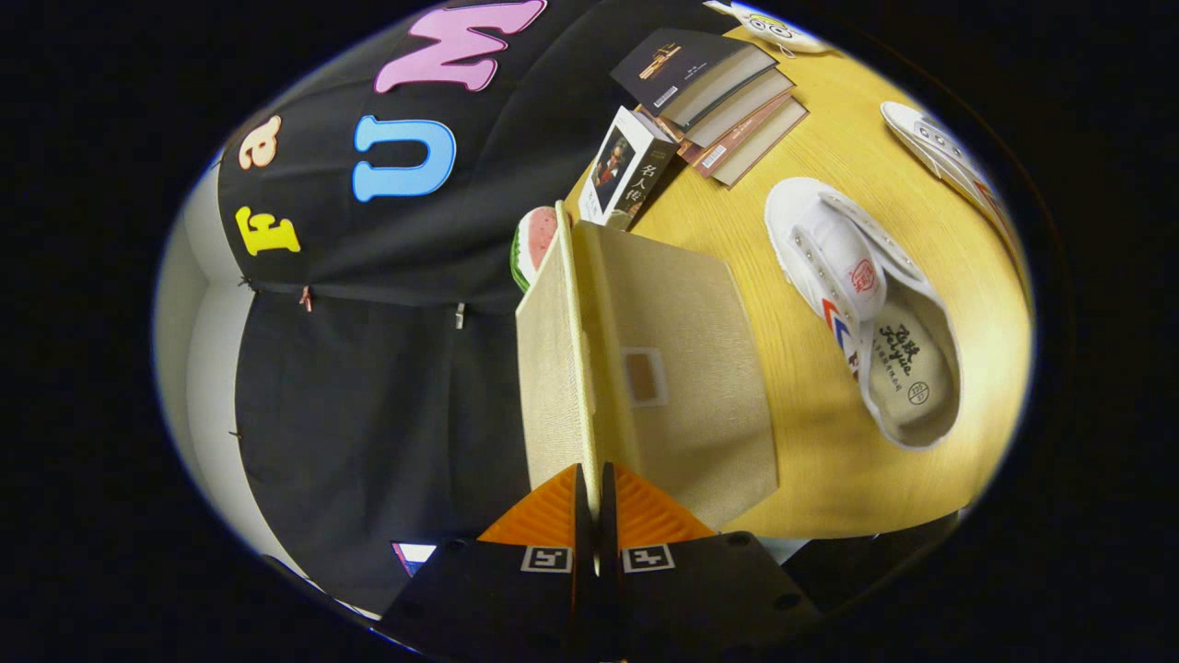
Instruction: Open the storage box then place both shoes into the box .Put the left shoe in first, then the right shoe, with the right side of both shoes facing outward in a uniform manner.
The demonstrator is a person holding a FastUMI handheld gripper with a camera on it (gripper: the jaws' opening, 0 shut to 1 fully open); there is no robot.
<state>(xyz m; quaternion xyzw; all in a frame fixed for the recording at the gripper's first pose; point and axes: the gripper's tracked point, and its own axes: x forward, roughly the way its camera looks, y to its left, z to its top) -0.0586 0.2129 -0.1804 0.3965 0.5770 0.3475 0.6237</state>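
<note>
Gripper (594, 497) fingers are being pressed together on the thin edge of the storage box lid (560, 368), one finger on either face of the panel; the lid is being gripped firmly between both. Lid is being held up on edge, running straight ahead from the fingertips. Beige fabric storage box (686, 396) is sitting on the wooden table (829, 470), just ahead of the fingers, a small label window showing on its broad face.

White canvas shoe (861, 308) is lying on the table beside the box, apart from it, opening turned toward the camera, red and blue stripes on its side. Second white shoe (949, 161) is lying farther off, well apart from the first.

Beyond the box, a small boxed book (626, 170) is standing tilted, and a stack of books (723, 101) is resting behind it. Watermelon-slice toy (534, 244) is partly hidden behind the lid's far end.
</note>
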